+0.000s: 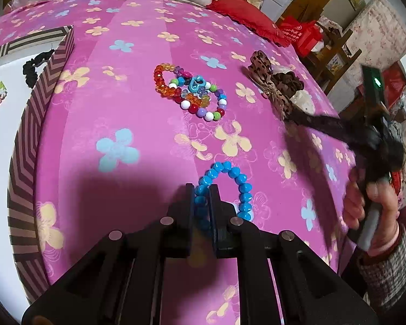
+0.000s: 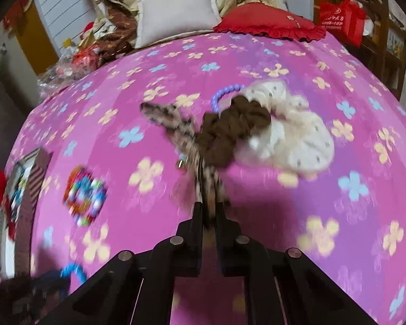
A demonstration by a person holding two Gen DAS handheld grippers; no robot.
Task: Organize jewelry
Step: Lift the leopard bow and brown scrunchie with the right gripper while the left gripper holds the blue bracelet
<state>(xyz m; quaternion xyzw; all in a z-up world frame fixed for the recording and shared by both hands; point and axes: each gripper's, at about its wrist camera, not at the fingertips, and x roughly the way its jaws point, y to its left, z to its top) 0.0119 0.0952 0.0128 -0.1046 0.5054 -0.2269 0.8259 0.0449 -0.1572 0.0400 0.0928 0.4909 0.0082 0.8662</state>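
bracelets [image 1: 188,90] between box [image 1: 27,146] and scrunchies [image 1: 287,81]

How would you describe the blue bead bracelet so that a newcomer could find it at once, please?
On the pink flowered bedspread, look nearest the camera, below the tangled multicoloured bracelets. The blue bead bracelet is a loop pinched in the left hand-held gripper. Unlike its neighbours, every bead is one plain sky blue.

Soft, even indoor light falls on my pink flowered bedsheet [image 1: 138,86], colours bright and without glare. A broad dark shadow pools just ahead of my left tool [image 1: 202,189]. That view is sharp, though my right tool [image 1: 292,116] smears across it. My right wrist view is motion-blurred, worst at left. Fisheye bulges the bed; corners go black.
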